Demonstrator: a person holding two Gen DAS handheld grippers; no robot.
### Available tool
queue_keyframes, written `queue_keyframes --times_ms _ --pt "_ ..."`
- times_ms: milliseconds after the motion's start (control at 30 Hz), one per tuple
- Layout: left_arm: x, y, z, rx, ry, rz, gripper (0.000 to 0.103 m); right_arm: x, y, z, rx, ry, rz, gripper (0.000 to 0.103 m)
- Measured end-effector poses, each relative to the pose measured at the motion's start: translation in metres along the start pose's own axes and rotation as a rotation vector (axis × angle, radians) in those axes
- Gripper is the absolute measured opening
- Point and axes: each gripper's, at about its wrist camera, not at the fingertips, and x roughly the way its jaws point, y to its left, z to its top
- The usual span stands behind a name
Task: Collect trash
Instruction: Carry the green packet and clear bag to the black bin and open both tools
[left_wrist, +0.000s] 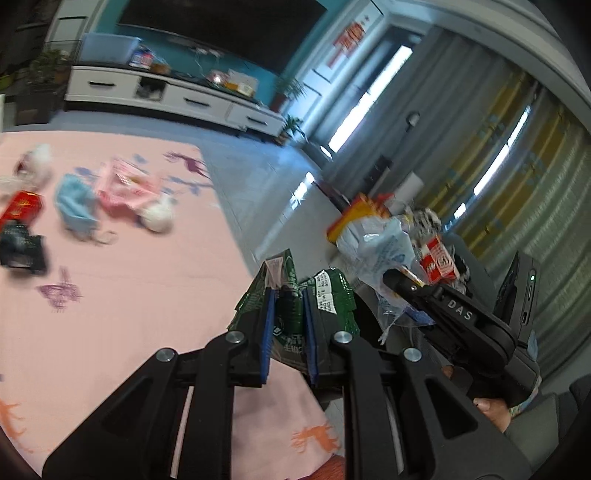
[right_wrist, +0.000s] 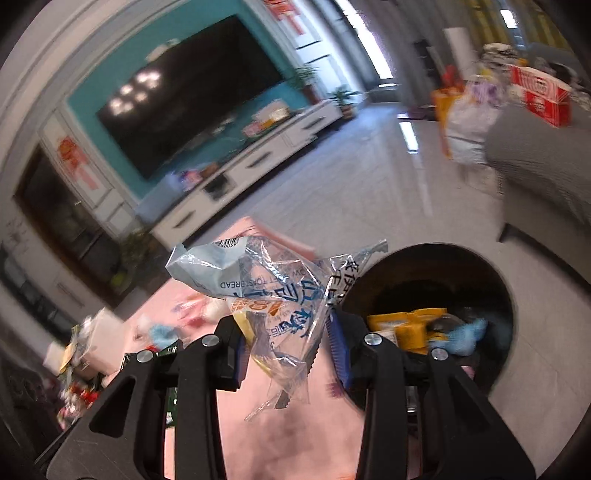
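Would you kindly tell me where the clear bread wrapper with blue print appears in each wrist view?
Left wrist view: clear bread wrapper, right of centre, at the tip of the right gripper.
Right wrist view: the wrapper at centre, between the fingers, left of the bin.
Shared landmark: the dark TV.

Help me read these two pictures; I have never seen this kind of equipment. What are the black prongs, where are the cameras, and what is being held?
No robot here: a person holds a handheld two-finger gripper in each hand, each with a fisheye camera looking along its fingers.

In the left wrist view, the left gripper is shut on a green foil wrapper. Beyond it, on the pink rug, lie a blue face mask, a red box and other blurred scraps.

In the right wrist view, the right gripper has a clear bread bag between its fingers, beside a dark trash bin holding yellow packets.
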Motion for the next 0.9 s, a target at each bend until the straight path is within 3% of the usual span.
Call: queue_keyframes --times_ms 233,467,667,900 --pt "0.074 -0.044 -0.011 0.08 0.105 -0.005 0.016 0.006 -0.037 0.006 0.063 -0.013 -0.115 0.039" --pt "0.124 -0.062 -0.025 0.095 0.214 -0.022 0.016 0.014 -0.072 0.009 0.16 0.001 -0.175 0.039" --pt "0.146 -0.069 -0.032 0.1 0.288 -0.095 0.017 0.013 -0.087 0.006 0.208 0.009 -0.228 0.039" --pt "0.161 -0.072 -0.04 0.111 0.326 -0.1 0.017 0.013 -0.088 0.004 0.205 0.012 -0.265 0.04"
